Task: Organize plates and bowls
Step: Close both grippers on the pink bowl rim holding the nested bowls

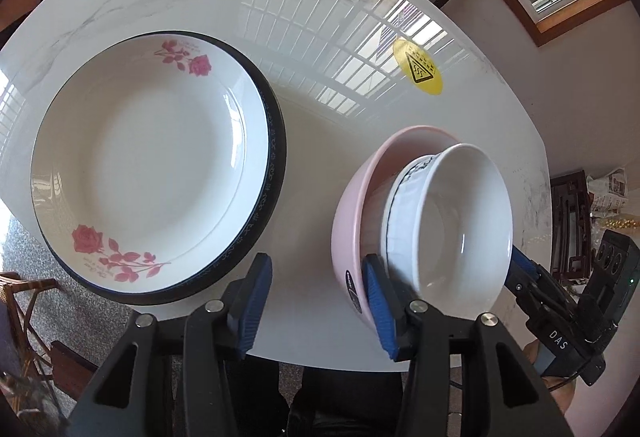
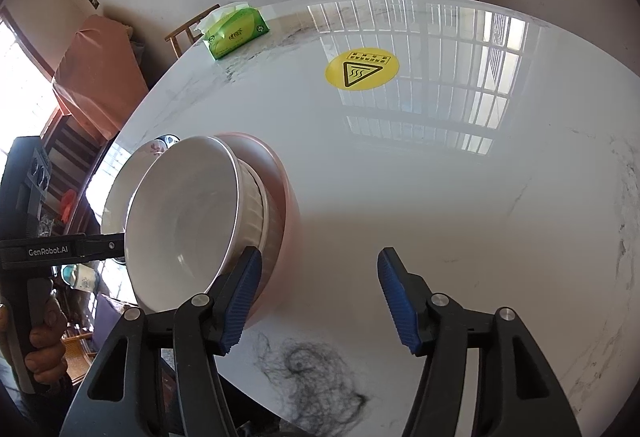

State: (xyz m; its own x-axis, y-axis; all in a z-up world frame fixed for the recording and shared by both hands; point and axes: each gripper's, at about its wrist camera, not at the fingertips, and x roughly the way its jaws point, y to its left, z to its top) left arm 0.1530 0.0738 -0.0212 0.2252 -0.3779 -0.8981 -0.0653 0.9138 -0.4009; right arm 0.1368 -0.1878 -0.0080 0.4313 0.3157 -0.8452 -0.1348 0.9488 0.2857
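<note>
Jaws on both tools stand apart and clamp nothing; we log the left gripper (image 1: pixel 316 301) with its right pad against the outside of the pink bowl's near wall, and the right gripper (image 2: pixel 320 301) with its left pad at the white bowl's rim, its right pad over bare bench.

Largest first: the bench (image 1: pixel 320 141), glossy white marble, carries everything. On its left sits the plate stack: the rose plate (image 1: pixel 150 165) nested on the dark-rimmed plate (image 1: pixel 276 157), smaller on larger, which we judge finished.

Near the front edge, the pink bowl (image 1: pixel 352 197) holds the white bowl (image 1: pixel 460 221), which sits tilted, not seated flat. We judge the two tools flank the pair to steady or level it.

Farther back lie a yellow warning sticker (image 2: pixel 362 68) and a green tissue pack (image 2: pixel 236 33), both well apart from the crockery.

Risk: bowls sit near the edge.
</note>
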